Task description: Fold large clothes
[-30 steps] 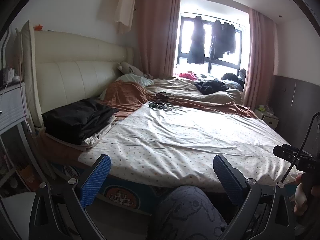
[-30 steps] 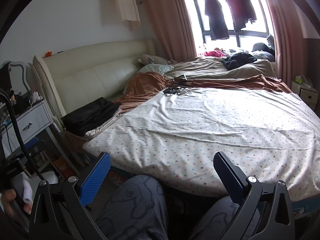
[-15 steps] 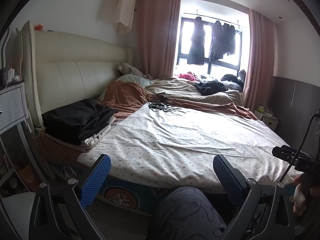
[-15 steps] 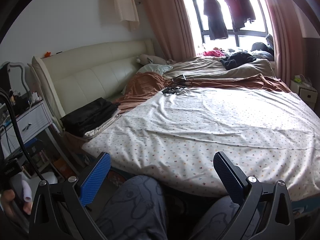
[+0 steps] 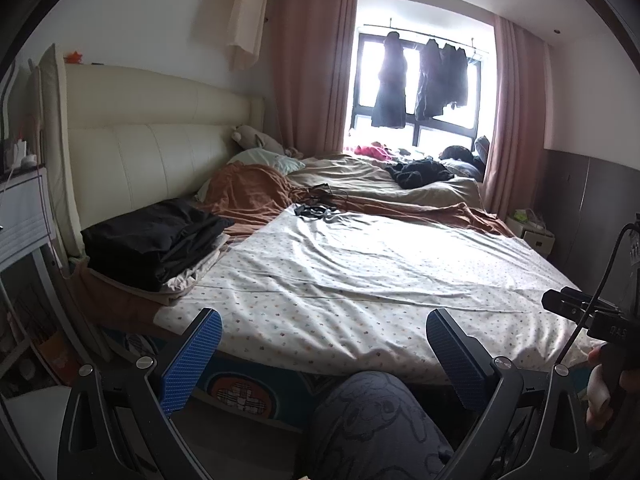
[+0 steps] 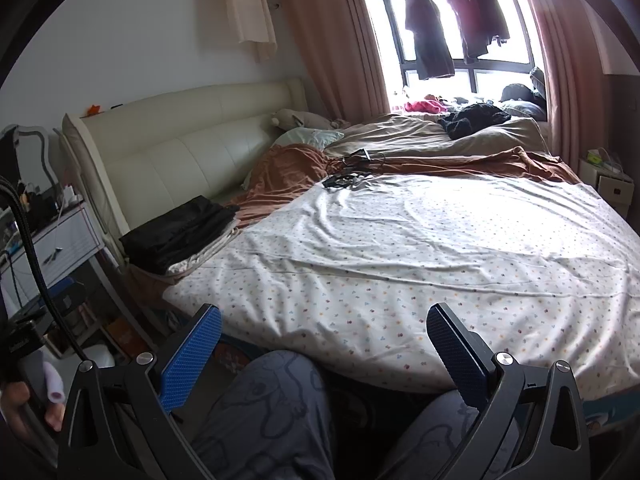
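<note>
A stack of folded black clothes (image 5: 152,246) (image 6: 182,236) lies on pale folded cloth at the bed's near left corner by the headboard. Another dark crumpled garment (image 5: 420,174) (image 6: 472,120) rests far back near the window. My left gripper (image 5: 322,350) stands open above a knee in grey patterned trousers (image 5: 376,424), short of the bed's edge, holding nothing. My right gripper (image 6: 322,350) is also open and empty, over the person's legs (image 6: 276,412). The other hand-held unit shows at the right edge of the left wrist view (image 5: 592,316).
The bed carries a white dotted sheet (image 5: 380,272) (image 6: 420,248), a rust-brown blanket (image 5: 256,196) and beige duvet (image 6: 408,136). Cables (image 5: 316,210) lie mid-bed. A cream headboard (image 5: 152,168), a white side cabinet (image 6: 52,248), a nightstand (image 5: 532,234) and hanging clothes (image 6: 428,40) surround it.
Both views have shifted only slightly; the grippers stay open and nothing on the bed has moved.
</note>
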`<state>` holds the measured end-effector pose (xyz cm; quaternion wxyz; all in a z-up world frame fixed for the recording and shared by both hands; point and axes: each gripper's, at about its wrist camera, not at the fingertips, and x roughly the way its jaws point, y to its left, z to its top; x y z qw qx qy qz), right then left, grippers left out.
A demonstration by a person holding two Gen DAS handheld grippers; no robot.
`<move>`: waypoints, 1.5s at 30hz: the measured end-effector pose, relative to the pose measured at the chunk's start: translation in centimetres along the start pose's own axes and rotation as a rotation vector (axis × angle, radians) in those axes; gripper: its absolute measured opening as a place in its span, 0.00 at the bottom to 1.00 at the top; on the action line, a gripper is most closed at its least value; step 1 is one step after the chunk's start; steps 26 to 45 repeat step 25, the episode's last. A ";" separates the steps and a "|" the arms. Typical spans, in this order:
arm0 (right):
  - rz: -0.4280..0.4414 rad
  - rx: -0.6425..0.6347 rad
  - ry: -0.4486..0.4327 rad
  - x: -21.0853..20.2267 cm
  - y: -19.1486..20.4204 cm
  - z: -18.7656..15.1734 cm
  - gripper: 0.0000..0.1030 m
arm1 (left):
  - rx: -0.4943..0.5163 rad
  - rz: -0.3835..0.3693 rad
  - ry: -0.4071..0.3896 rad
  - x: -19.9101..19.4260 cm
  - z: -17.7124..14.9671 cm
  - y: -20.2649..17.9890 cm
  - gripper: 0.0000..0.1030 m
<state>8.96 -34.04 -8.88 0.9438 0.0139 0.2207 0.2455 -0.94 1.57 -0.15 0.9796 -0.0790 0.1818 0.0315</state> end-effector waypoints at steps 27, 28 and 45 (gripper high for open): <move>-0.016 0.018 0.001 -0.3 0.6 -0.6 1.00 | 0.010 -0.005 -0.012 -0.4 -0.2 -0.4 0.99; -0.016 0.018 0.001 -0.3 0.6 -0.6 1.00 | 0.010 -0.005 -0.012 -0.4 -0.2 -0.4 0.99; -0.016 0.018 0.001 -0.3 0.6 -0.6 1.00 | 0.010 -0.005 -0.012 -0.4 -0.2 -0.4 0.99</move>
